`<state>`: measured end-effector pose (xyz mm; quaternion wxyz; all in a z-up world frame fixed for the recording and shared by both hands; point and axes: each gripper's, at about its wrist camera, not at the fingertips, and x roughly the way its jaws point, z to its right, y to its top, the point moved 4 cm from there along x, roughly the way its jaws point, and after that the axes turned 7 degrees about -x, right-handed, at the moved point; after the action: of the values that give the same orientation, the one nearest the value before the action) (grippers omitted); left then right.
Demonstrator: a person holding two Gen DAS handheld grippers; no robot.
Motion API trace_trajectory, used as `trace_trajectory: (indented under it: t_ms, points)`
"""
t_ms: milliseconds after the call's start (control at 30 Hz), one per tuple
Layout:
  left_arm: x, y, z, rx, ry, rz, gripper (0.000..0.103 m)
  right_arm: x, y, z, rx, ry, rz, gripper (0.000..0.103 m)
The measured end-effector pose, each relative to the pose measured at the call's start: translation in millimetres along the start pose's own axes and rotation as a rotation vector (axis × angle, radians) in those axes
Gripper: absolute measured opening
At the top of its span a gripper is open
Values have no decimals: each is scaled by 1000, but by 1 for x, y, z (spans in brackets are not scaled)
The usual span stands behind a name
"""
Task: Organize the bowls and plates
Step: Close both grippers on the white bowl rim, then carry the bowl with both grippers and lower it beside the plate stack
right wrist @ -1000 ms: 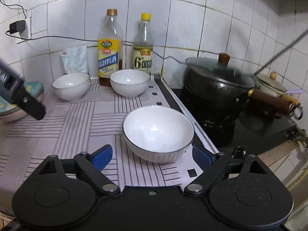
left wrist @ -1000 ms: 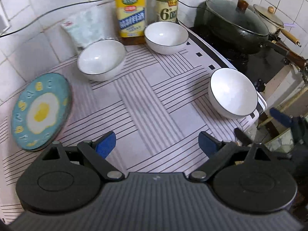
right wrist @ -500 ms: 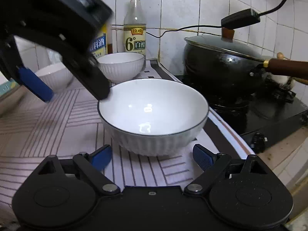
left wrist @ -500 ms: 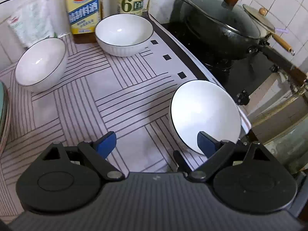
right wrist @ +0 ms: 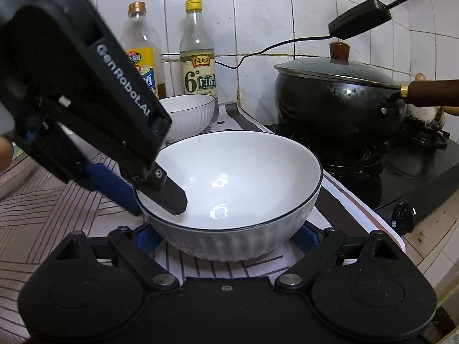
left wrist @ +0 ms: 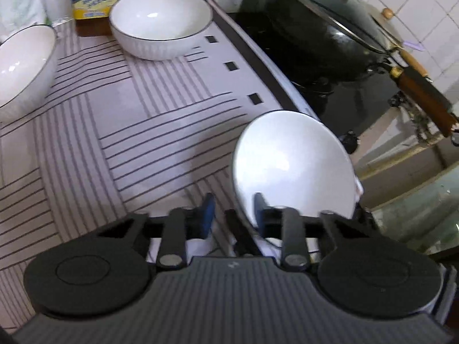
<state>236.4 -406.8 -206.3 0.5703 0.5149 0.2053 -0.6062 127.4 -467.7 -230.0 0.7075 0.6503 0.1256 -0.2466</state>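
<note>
A white bowl with a dark rim stands near the counter's right edge. My left gripper is shut on its near-left rim, one finger inside and one outside; it shows in the right wrist view. My right gripper is open, its blue fingers either side of the bowl's base. A second white bowl stands at the back by the bottles. A third white bowl is at the left.
A striped mat covers the counter. A black lidded wok with a wooden handle sits on the stove to the right. Two bottles stand against the tiled wall. The counter drops off at the right.
My left gripper has moved right and closed on the near bowl's rim. My right gripper has come closer, its fingers now beside the bowl's base. The egg-pattern plate has left view.
</note>
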Motion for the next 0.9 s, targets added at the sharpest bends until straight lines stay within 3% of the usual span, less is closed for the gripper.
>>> trace_trajectory:
  t_ms: [33,400,900]
  points:
    - [0,-1,3,7,-4,0,15,-1,0,-1,-4,-3,-1,93]
    - [-6,-12,0,35,33,15,13,-17,-8,-17,-3,-17,14,80]
    - [-35,-15,-27,35,83,64,13,-16,3,-43,-42,52,54,80]
